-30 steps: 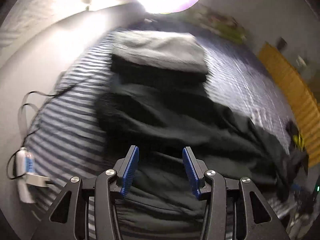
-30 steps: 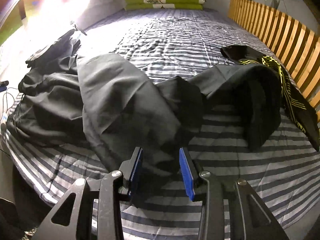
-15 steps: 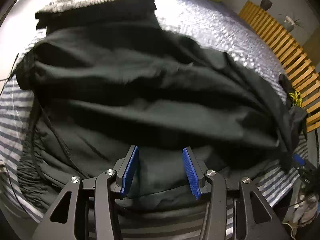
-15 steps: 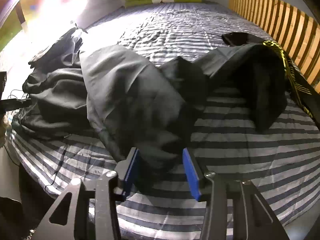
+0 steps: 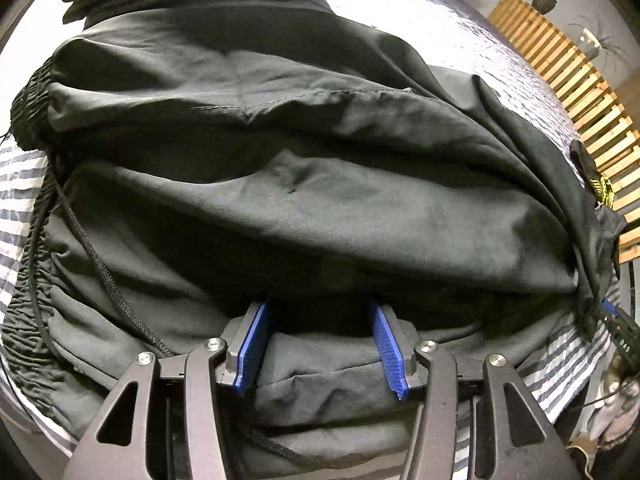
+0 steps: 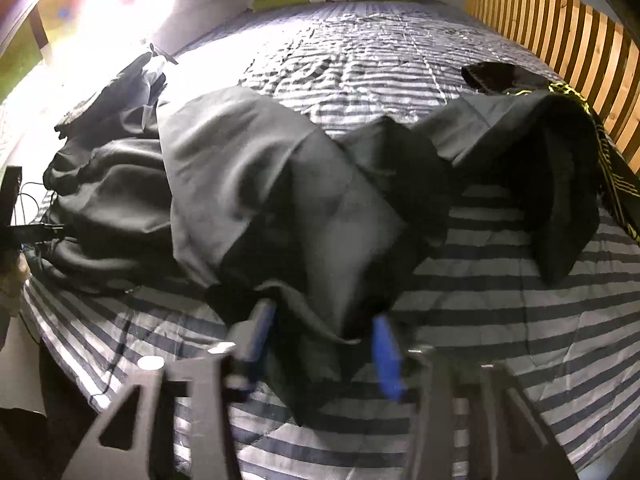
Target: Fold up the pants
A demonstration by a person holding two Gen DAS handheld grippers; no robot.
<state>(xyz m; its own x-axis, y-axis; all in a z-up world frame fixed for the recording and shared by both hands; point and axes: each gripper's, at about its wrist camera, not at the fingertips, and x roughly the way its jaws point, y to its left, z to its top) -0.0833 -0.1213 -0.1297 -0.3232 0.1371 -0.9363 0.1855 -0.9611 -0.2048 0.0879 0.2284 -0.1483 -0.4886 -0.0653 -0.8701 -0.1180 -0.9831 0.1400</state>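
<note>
Left wrist view first: over the last second you swung the left gripper (image 5: 322,344) off the far end of the bed and dropped it right down on the black pants (image 5: 304,208). A second ago the garment sat well off toward 12 o'clock with striped sheet all around; by this moment it filled nearly the whole view, elastic waistband (image 5: 30,96) at 9 to 10 o'clock, drawcord (image 5: 100,264) trailing down at 8. Your blue pads (image 5: 252,344) stayed wide apart, with a fold of fabric lying between them, and they hadn't pinched anything yet. My guess is you were lining up a grab on the waist end.

Right wrist view: the right gripper (image 6: 324,344) crept forward too. A second back the crumpled leg (image 6: 280,208) lay just ahead of the tips; now the hem end draped down between the fingers. That gripper was motion-blurred, but the gap looked as wide as before, so open and holding nothing. The pants sprawled from 9 o'clock across to 2, on the striped bedsheet (image 6: 500,320), with a yellow-trimmed dark garment (image 6: 612,168) against the wooden slatted rail (image 6: 560,40) at 2 to 3.

So nothing was folded yet. Both grippers were just parked over opposite ends, probably to close, lift and straighten it first.
</note>
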